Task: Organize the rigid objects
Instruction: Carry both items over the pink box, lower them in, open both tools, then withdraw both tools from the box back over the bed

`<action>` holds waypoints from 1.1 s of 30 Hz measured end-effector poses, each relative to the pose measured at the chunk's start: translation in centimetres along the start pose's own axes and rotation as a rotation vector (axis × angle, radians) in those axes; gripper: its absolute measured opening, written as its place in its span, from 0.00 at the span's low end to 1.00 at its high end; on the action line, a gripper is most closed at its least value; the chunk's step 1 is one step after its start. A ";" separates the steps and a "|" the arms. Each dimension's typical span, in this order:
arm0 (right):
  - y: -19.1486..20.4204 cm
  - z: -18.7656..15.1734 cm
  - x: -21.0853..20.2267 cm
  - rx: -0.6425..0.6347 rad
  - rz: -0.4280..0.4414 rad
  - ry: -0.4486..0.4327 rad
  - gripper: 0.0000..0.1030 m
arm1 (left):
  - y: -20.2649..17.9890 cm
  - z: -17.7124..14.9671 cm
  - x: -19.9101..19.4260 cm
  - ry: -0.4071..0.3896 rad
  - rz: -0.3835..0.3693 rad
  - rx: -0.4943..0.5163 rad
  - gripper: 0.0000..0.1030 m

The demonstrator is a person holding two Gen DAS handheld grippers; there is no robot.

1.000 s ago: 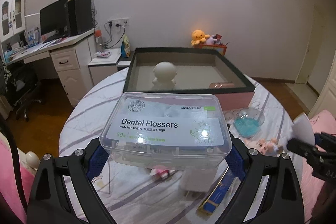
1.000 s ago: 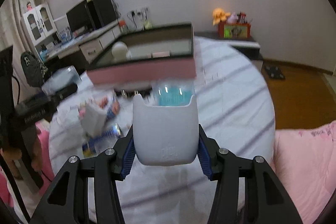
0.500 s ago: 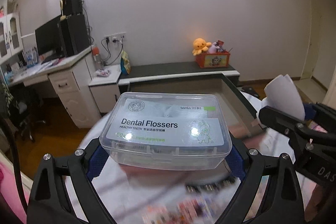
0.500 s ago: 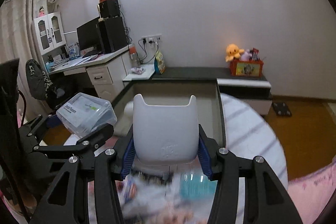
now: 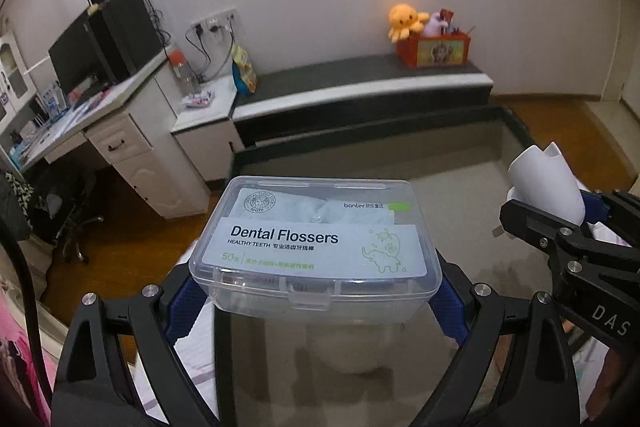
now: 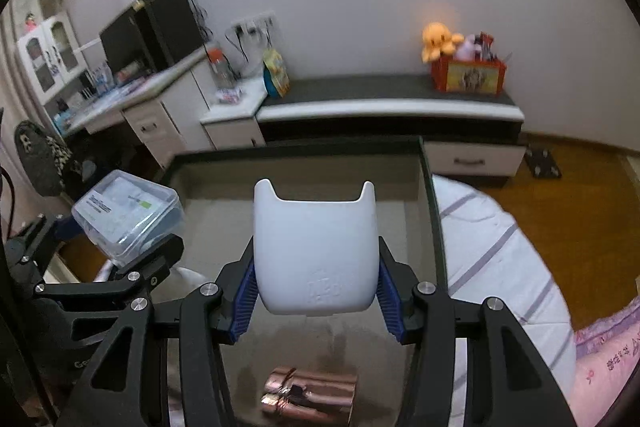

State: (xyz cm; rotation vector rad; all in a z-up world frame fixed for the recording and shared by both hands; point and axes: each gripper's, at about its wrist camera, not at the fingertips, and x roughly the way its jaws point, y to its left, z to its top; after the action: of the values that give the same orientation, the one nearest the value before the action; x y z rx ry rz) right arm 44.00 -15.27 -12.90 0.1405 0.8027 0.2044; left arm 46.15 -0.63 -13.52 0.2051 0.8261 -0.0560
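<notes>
- Dental flossers box [image 5: 316,247], clear plastic with its label up, is pinched across its ends by the left gripper [image 5: 316,291] and held in the air over the left part of the tray [image 5: 516,127].
- White eared holder [image 6: 316,251], a smooth plastic piece with two small points on top, is clamped between the blue pads [image 6: 390,303] of the right gripper [image 6: 316,301], held over the middle of the same dark-rimmed tray.
- Both loads hang above the tray floor, neither touching it, so by my read this is the carry-and-place step.
- Already lying in the tray: a copper-coloured metallic case [image 6: 308,397] near the front edge, and a pale rounded object [image 5: 352,347] right under the flossers box.
- Next call, as I judge it: lower each piece onto bare tray floor. The left one needs to shift clear of that rounded object first, or the box could land on it and tip.
- The right one should stay behind the copper case, then the jaws spread.
</notes>
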 end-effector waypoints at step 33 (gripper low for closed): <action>7.5 -13.6 -26.3 -0.136 -0.067 -0.519 0.85 | 1.2 -17.5 -30.1 -0.550 0.013 -0.162 1.00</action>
State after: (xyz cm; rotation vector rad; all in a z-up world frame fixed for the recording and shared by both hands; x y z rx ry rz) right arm 15.40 -13.53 -2.38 0.0339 0.2757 0.1486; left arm 13.25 3.15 -2.77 0.0361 0.2789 -0.0310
